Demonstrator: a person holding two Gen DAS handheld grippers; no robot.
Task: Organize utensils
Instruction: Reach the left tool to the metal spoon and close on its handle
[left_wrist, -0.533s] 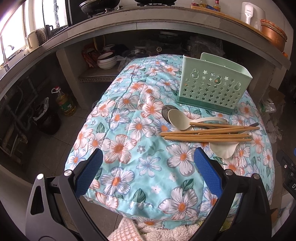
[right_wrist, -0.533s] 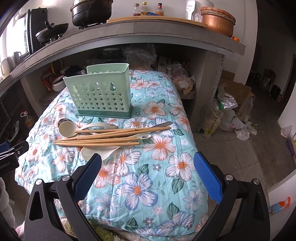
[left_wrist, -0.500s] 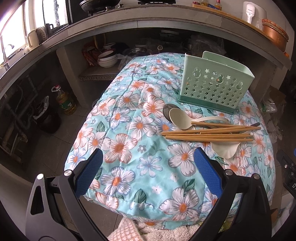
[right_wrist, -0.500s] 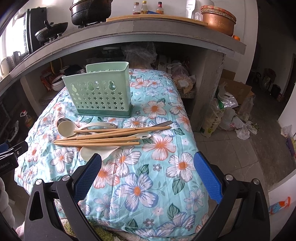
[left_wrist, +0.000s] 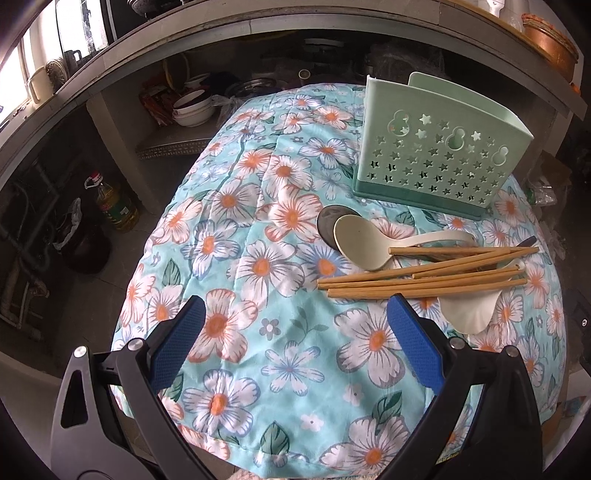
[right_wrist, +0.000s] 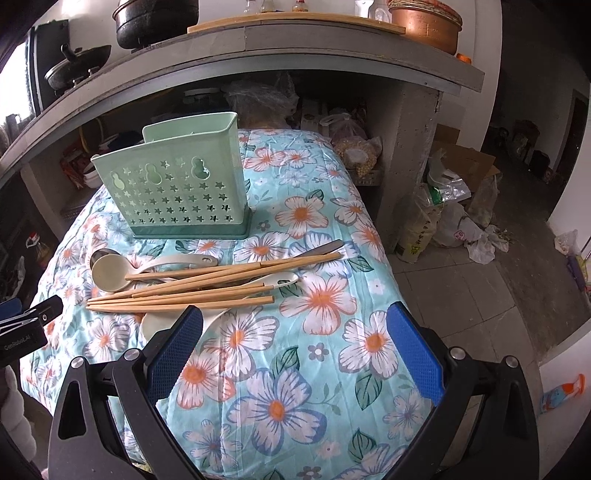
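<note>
Now both sets of jaws spread wide and gripping nothing: left gripper (left_wrist: 295, 336) low in its view over the flowered cloth (left_wrist: 258, 229), right gripper (right_wrist: 295, 341) low in its own, with its left pad overlapping the white scoop (right_wrist: 162, 323) in the picture

Lying loose in a heap at centre right of the left view: chopsticks (left_wrist: 424, 275) crossed over a beige spoon (left_wrist: 360, 242), with a dark spoon (left_wrist: 327, 221) tucked under its bowl and the white scoop beneath the near sticks. Standing upright just behind the heap, apart from it: the green holder (left_wrist: 436, 147), top open, nothing seen inside

Probably best to begin with the chopsticks, since everything else sits under them. Better to come in across the sticks rather than along them, near the middle of the bundle, so neither end droops. Worth pressing lightly into the soft cloth and closing on one pair only; likely to roll or fan apart otherwise. Then tip upright before lowering into the holder
</note>
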